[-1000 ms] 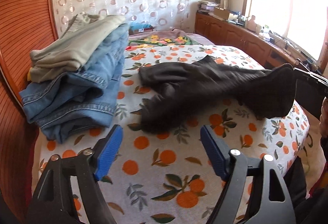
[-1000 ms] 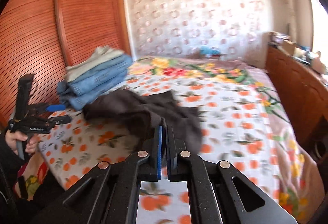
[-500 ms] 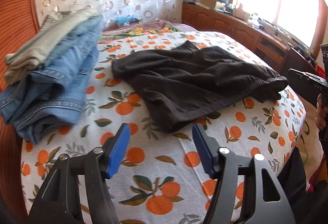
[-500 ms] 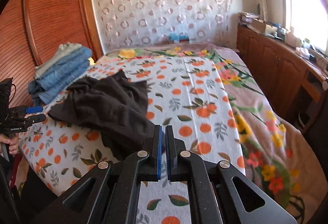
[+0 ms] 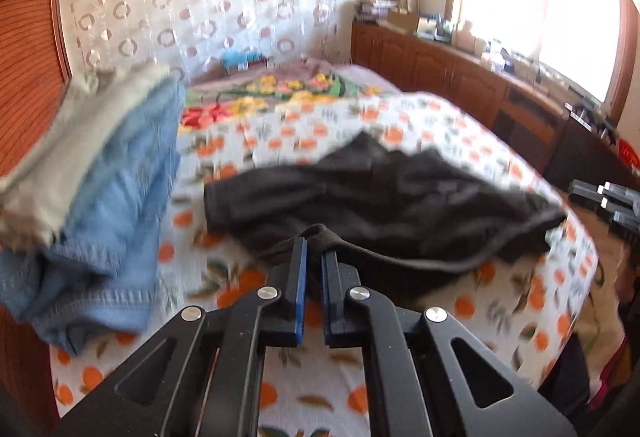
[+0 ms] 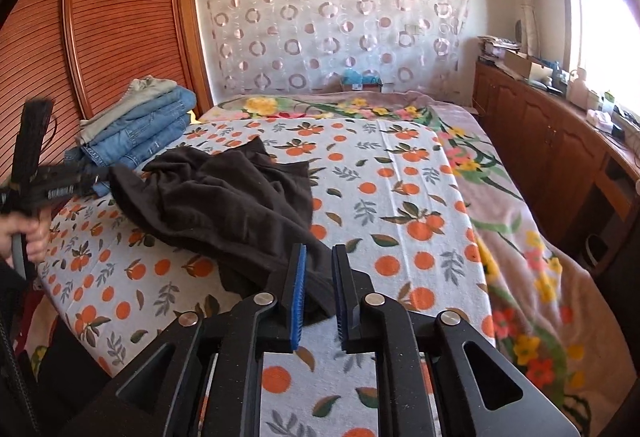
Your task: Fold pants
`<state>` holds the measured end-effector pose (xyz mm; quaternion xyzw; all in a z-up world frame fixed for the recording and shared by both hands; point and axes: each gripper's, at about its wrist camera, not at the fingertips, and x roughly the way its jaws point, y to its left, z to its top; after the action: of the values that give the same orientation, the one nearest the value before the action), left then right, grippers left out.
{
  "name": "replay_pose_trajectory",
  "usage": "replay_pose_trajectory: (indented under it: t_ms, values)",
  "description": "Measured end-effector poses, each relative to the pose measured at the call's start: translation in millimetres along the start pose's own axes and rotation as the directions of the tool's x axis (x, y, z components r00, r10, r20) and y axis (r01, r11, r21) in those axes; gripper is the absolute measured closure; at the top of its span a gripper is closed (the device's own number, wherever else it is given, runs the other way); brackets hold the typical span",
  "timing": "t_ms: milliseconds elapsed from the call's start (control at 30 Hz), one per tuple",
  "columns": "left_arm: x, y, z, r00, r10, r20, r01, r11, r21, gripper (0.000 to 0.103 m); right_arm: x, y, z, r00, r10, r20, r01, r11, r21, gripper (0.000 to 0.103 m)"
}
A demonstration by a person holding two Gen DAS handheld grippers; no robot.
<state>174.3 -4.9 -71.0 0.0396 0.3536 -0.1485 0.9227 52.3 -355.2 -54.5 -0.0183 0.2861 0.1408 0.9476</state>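
Both fingers pairs: left gripper [image 5: 314,249] has just closed on dark pants [image 6: 224,197]; right gripper [image 6: 319,257] parting around them.

The bed [image 6: 400,173] is covered by an orange-print sheet [image 6: 380,221]. Rumpled dark pants [image 6: 224,205] are spread near its front edge, and folded clothes [image 6: 136,125] are stacked beside them by the wooden panel.

The whole left wrist view is smeared by motion: the stacked jeans [image 5: 116,221] at the left edge and the orange-print bedsheet [image 5: 520,277] lose their detail. The right claw [image 5: 608,205] is cut off by that frame's right edge. In the right wrist view, the dark pants [image 6: 224,205] hide the left claw [image 6: 105,177] tips at middle left.
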Motion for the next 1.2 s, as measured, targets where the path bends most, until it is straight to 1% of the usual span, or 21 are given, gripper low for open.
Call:
replay_pose_trajectory:
  t_ms: [67, 200, 300, 400, 433, 567, 633, 733, 967, 1100, 1200]
  values:
    - [-2, 1, 9, 1.0, 0.009, 0.015, -0.009, 1.0, -0.008, 0.096, 3, 4, 3, 1.0, 0.012, 0.0, -0.012, 1.0, -0.003, 0.08]
    - [-2, 3, 21, 0.999, 0.023, 0.031, -0.022, 1.0, -0.019, 0.096, 10, 15, 9, 0.999, 0.043, 0.006, -0.043, 0.999, -0.03, 0.075]
    - [0, 6, 21, 1.0, 0.021, 0.02, -0.02, 0.999, -0.028, 0.096, 15, 27, 15, 0.997, 0.074, 0.008, -0.073, 0.996, -0.051, 0.073]
    - [-2, 7, 12, 1.0, 0.021, -0.004, -0.022, 0.999, -0.039, 0.095, 25, 42, 21, 0.993, 0.118, 0.008, -0.117, 0.99, -0.08, 0.07]
    - [-2, 9, 9, 1.0, 0.016, -0.012, -0.017, 0.999, -0.043, 0.091, 30, 49, 23, 0.99, 0.138, 0.004, -0.137, 0.986, -0.093, 0.07]
    - [-8, 17, -9, 0.999, 0.012, -0.034, -0.014, 0.998, -0.063, 0.081, 48, 72, 29, 0.981, 0.191, -0.018, -0.192, 0.972, -0.137, 0.069]
    - [-14, 22, -20, 0.999, 0.008, -0.043, -0.011, 0.997, -0.071, 0.073, 58, 84, 30, 0.975, 0.221, -0.033, -0.224, 0.962, -0.157, 0.069]
    - [-22, 27, -34, 0.999, 0.0, -0.048, -0.004, 0.997, -0.074, 0.067, 74, 102, 32, 0.963, 0.263, -0.064, -0.271, 0.944, -0.189, 0.068]
    - [-40, 43, -62, 0.998, 0.019, -0.059, -0.024, 0.995, -0.098, 0.061, 111, 135, 34, 0.938, 0.315, -0.147, -0.343, 0.904, -0.254, 0.068]
    - [-45, 54, -74, 0.998, 0.032, -0.062, -0.039, 0.992, -0.119, 0.058, 126, 154, 34, 0.923, 0.341, -0.181, -0.38, 0.884, -0.273, 0.068]
    - [-47, 62, -78, 0.997, 0.041, -0.06, -0.049, 0.989, -0.139, 0.057, 138, 165, 35, 0.915, 0.348, -0.206, -0.396, 0.873, -0.286, 0.068]
